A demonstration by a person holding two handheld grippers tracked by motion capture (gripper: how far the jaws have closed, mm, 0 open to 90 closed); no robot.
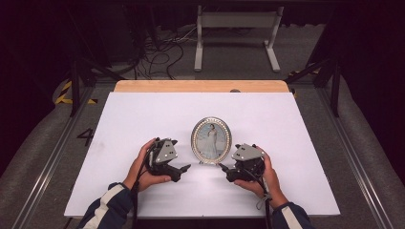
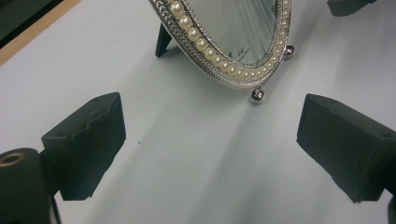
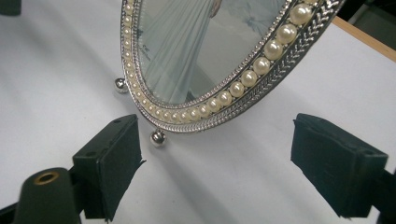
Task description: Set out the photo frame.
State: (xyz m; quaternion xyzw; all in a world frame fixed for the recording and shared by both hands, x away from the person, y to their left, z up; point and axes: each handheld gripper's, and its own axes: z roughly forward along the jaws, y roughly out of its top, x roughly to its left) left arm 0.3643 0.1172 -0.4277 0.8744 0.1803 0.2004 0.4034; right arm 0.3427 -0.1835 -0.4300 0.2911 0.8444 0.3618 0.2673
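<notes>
Here, an oval picture frame (image 1: 211,140) with a pearl-beaded silver rim is standing upright near the middle of the white table (image 1: 143,114), resting on 2 small ball feet (image 3: 158,137). The left gripper (image 1: 180,170) is sitting just left of it, jaws spread wide and gripping nothing. The right gripper (image 1: 223,169) is sitting just right of it, likewise gaping wide, with the frame's lower edge between and just beyond its jaws.
</notes>
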